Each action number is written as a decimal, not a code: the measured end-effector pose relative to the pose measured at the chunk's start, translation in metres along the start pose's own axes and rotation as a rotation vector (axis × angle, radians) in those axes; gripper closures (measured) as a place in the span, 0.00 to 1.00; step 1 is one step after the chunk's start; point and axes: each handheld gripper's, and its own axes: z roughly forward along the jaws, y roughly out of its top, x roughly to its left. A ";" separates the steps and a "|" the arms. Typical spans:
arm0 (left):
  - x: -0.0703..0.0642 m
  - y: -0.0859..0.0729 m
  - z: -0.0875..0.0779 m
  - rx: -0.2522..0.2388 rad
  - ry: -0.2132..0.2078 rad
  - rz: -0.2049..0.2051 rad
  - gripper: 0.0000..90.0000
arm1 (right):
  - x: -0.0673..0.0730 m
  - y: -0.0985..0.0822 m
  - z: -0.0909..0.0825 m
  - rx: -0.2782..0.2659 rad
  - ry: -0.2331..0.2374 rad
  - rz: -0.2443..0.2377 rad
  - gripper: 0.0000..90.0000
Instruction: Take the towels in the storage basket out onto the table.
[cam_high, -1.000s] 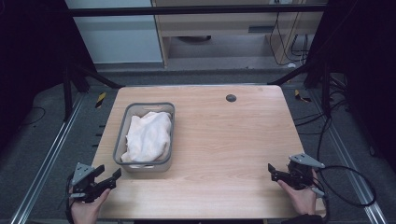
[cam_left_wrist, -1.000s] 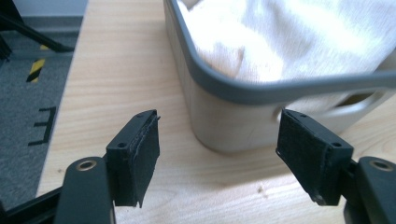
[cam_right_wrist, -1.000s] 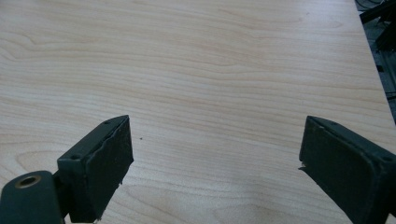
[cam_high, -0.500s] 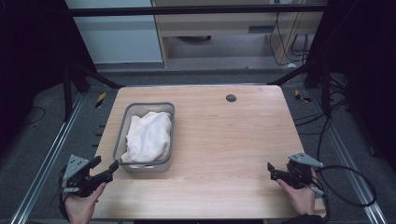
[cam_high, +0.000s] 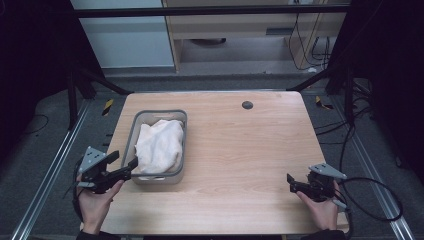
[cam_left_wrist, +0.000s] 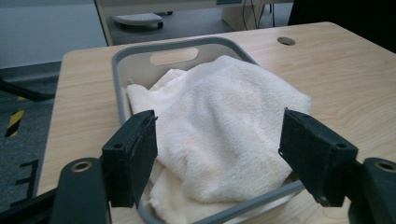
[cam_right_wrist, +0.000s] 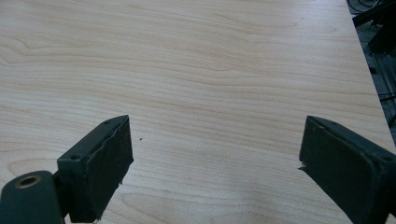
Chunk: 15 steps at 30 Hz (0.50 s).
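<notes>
The left tongs (cam_left_wrist: 219, 156) gaped wide at the near rim of the grey basket (cam_high: 134, 136), where the white towel (cam_left_wrist: 224, 135) lay heaped. Best bite deep into its top fold. The right tongs (cam_right_wrist: 215, 163) hung released over bare desk (cam_high: 250, 150).

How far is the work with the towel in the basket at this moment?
Nothing looks done yet: the white towel lies bunched inside the grey basket, ungrasped. In hand: the left tongs are open, aimed at the towel from the basket's near end. The right tongs are open over the bare table, holding nothing. Left to do: probably to close on the towel and take it out.
</notes>
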 end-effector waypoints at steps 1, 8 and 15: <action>-0.002 0.002 0.002 0.005 -0.005 0.003 0.30 | 0.000 0.000 0.000 0.000 0.000 0.000 0.11; -0.013 0.022 0.021 0.038 -0.035 0.031 0.28 | 0.000 0.000 0.000 0.003 0.000 -0.003 0.11; -0.024 0.033 0.041 0.070 -0.058 0.048 0.27 | 0.000 0.001 0.003 0.009 0.009 -0.010 0.10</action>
